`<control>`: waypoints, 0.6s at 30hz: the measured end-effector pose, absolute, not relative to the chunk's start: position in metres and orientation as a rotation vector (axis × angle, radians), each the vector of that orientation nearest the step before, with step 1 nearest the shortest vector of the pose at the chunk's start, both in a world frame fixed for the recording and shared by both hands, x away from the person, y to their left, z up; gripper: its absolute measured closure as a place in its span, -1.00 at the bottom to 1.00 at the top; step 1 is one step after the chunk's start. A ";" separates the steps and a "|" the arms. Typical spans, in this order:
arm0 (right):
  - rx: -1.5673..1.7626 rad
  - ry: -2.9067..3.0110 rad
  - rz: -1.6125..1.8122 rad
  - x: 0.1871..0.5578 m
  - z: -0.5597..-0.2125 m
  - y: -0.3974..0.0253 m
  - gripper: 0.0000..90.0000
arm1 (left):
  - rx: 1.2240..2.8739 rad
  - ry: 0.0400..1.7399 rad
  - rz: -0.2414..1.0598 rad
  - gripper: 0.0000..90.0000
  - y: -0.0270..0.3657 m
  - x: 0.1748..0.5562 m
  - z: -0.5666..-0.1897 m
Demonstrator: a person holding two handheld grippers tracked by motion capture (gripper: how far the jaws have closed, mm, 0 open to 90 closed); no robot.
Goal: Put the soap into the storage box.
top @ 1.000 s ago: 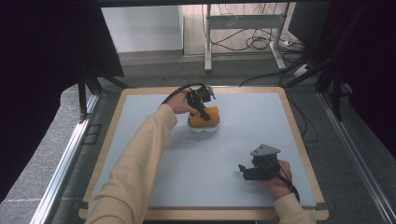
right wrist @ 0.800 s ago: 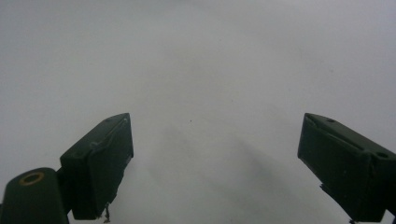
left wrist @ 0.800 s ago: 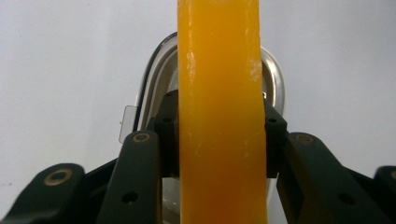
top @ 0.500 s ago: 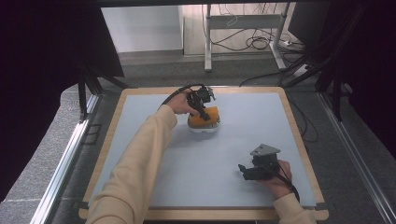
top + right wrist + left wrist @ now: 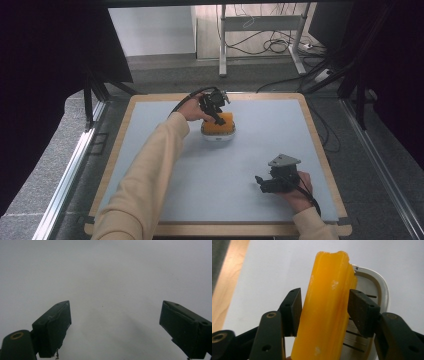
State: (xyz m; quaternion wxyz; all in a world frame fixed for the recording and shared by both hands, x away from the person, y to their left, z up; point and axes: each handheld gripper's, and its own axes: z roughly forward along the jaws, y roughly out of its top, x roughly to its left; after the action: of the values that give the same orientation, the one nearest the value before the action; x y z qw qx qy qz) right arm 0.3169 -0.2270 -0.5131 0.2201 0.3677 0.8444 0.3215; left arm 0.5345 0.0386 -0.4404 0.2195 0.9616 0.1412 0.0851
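- Left gripper clamped both jaws on the orange sponge over the white dish.
- Right gripper rested wide open, holding nothing, on the table.

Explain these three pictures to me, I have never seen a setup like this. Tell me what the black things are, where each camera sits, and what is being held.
There is no robot here: a person holds a pair of black tongs in each hand and works at a table with a pale top.

The wide picture comes from a camera above, looking down on the table. The other two come from small cameras riding on the tongs themselves, looking along their two jaws.

The left tongs are closed on an orange sponge, with the jaws pressing on both of its sides. Beside and beneath the sponge is a white slotted dish.

The right tongs rest near the person, open and empty, over the bare tabletop.
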 end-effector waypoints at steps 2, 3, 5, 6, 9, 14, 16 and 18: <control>1.015 2.337 0.887 0.317 -0.513 -0.227 -0.76 | 2.648 0.406 0.240 -0.02 0.039 0.535 -0.441; 1.013 2.338 0.888 0.317 -0.514 -0.226 -0.76 | 2.654 0.405 0.254 -0.07 0.039 0.536 -0.441; 1.013 2.339 0.889 0.317 -0.513 -0.226 -0.76 | 2.653 0.409 0.263 -0.09 0.039 0.536 -0.441; 1.012 2.341 0.895 0.317 -0.513 -0.227 -0.76 | 2.657 0.410 0.269 -0.11 0.039 0.536 -0.441; 0.997 2.346 0.906 0.317 -0.513 -0.226 -0.77 | 2.634 0.433 0.295 -0.18 0.040 0.537 -0.438; 0.998 2.345 0.905 0.317 -0.513 -0.226 -0.77 | 2.617 0.437 0.323 -0.24 0.042 0.536 -0.432; 0.998 2.344 0.907 0.317 -0.513 -0.226 -0.77 | 2.606 0.440 0.330 -0.25 0.043 0.535 -0.429; 0.998 2.343 0.906 0.317 -0.513 -0.226 -0.77 | 2.592 0.443 0.337 -0.26 0.045 0.533 -0.426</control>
State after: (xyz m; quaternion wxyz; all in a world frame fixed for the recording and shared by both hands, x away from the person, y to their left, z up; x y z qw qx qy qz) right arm 0.3166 -0.2260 -0.5128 0.2175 0.3605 0.8460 0.3270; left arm 0.5326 0.0449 -0.4257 0.2427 0.9485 0.1620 0.1232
